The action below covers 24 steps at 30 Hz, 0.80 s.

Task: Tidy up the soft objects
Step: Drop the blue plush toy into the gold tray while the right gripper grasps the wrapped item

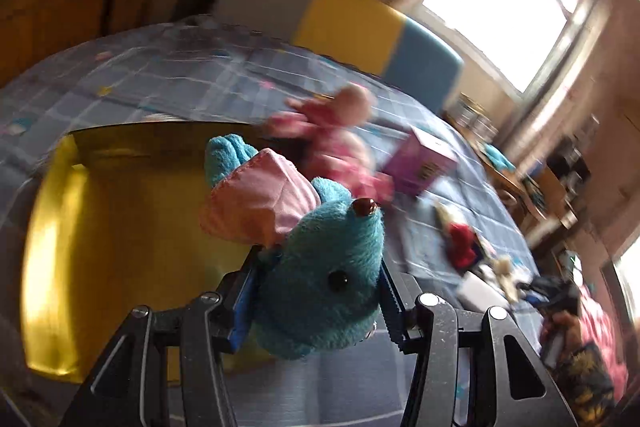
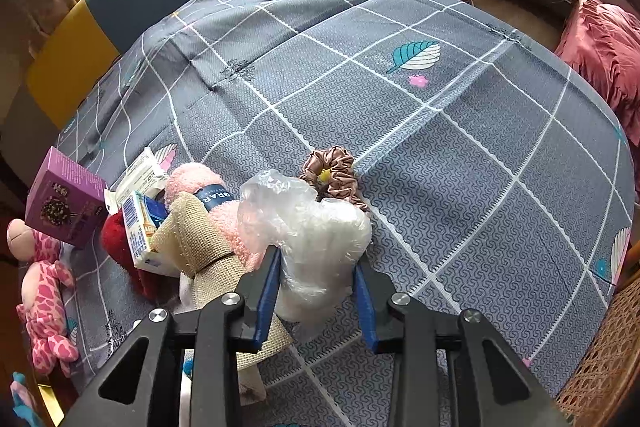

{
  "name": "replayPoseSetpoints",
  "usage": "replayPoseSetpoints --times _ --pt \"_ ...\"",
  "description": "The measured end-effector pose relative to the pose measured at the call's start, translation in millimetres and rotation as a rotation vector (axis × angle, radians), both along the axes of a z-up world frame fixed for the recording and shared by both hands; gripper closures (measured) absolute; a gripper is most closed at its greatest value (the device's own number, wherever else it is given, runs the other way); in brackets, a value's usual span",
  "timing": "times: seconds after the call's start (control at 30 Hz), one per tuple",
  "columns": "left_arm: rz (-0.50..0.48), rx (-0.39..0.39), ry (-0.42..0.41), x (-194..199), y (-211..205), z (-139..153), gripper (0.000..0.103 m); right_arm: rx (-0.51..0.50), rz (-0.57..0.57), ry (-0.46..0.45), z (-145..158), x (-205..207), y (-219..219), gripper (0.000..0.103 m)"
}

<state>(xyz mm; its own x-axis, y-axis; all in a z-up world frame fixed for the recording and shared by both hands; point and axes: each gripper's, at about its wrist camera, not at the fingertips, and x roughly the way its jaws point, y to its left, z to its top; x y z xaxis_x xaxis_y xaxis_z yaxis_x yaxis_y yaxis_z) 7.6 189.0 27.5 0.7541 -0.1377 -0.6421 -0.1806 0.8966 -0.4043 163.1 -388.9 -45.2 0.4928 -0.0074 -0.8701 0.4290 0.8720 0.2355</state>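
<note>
Left claw (image 1: 316, 303): clamped on blue plush toy (image 1: 320, 279) in pink dress, held above yellow bin (image 1: 60, 227), contents unseen; right claw (image 2: 316, 291): closed on white plastic-wrapped soft bundle (image 2: 320, 243) lying on grey checked bed (image 2: 440, 147); purple box (image 2: 64, 195) nearby.

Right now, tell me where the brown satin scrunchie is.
In the right wrist view the brown satin scrunchie lies on the grey checked bedspread near the picture's centre, just beyond the clear plastic bag that sits between the right gripper fingers.
</note>
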Motion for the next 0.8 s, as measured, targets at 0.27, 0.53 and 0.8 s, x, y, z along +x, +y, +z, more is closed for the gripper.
replayPoseSetpoints --times 0.27,0.53,0.8 --pt "0.126 0.009 0.096 25.6 67.5 -31.1 0.048 -0.077 0.011 -0.038 9.2 -1.6 5.7 0.069" --pt "0.034 0.037 0.17 102.8 57.0 -57.2 0.046 -0.135 0.035 -0.061 13.8 0.1 11.9 0.069" --pt "0.029 0.062 0.226 142.4 54.8 -79.3 0.035 -0.146 0.044 -0.059 13.2 1.1 14.5 0.069"
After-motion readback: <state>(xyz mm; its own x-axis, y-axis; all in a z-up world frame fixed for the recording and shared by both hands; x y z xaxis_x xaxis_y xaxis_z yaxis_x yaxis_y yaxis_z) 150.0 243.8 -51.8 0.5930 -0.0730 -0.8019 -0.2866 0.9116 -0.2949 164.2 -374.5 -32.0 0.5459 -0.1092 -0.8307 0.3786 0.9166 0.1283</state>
